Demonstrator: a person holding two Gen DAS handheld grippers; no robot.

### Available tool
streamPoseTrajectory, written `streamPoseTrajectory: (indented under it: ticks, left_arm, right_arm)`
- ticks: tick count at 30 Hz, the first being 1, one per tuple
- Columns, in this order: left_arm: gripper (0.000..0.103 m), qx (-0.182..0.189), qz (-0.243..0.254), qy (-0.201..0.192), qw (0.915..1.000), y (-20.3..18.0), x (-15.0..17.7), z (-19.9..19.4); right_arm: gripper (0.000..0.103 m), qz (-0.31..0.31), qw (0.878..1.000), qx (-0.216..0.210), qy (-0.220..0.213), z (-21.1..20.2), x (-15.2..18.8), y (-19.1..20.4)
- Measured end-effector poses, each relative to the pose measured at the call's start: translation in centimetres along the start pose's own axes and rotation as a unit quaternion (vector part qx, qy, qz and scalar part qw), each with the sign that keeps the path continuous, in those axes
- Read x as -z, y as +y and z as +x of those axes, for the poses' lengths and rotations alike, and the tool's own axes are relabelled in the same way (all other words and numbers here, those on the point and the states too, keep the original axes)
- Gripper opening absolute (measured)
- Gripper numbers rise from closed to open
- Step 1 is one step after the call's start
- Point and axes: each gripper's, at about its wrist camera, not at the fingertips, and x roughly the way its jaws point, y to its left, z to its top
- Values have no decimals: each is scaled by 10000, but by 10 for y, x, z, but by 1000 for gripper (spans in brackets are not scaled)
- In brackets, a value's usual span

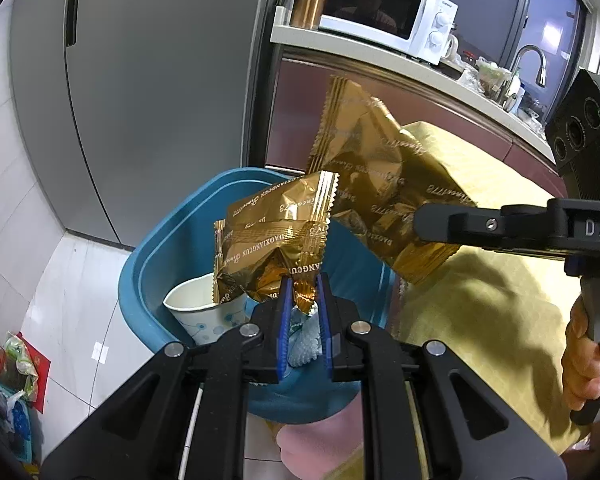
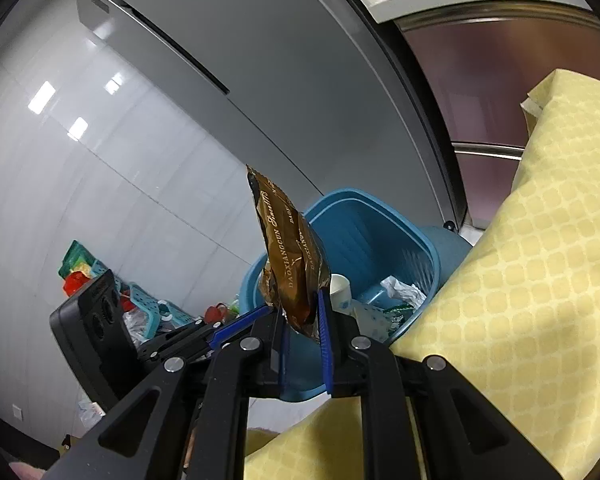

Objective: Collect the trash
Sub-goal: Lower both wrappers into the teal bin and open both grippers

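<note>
Where legible, wrapper (image 1: pixel 276 236): DAOXIANGCUN

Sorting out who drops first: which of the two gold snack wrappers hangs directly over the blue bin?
The gold wrapper in the left hand-held gripper: it hangs above the blue bin and its paper cup, while the right one's wrapper is over the yellow tablecloth.

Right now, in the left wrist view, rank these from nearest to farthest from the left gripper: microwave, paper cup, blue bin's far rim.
1. Paper cup, just left of the left gripper, inside the bin.
2. Blue bin's far rim, beyond the cup.
3. Microwave, on the counter, upper right.
</note>
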Motion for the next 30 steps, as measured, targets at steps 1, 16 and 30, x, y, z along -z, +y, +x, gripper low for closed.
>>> streamPoseTrajectory:
  ticks: [1,16,30]
  left_arm:
    - [14,9,-1,21,10000,0,0,3]
    - [17,59,-215,300,9993,2,-1,40]
    - [29,126,-196,45,9997,-8,3,23]
  right_arm:
    - [12,11,10000,32,21,3,0,1]
    - [17,-54,9987,478,151,25,-2,11]
    - [33,-295,9982,513,-31,-9,6,9]
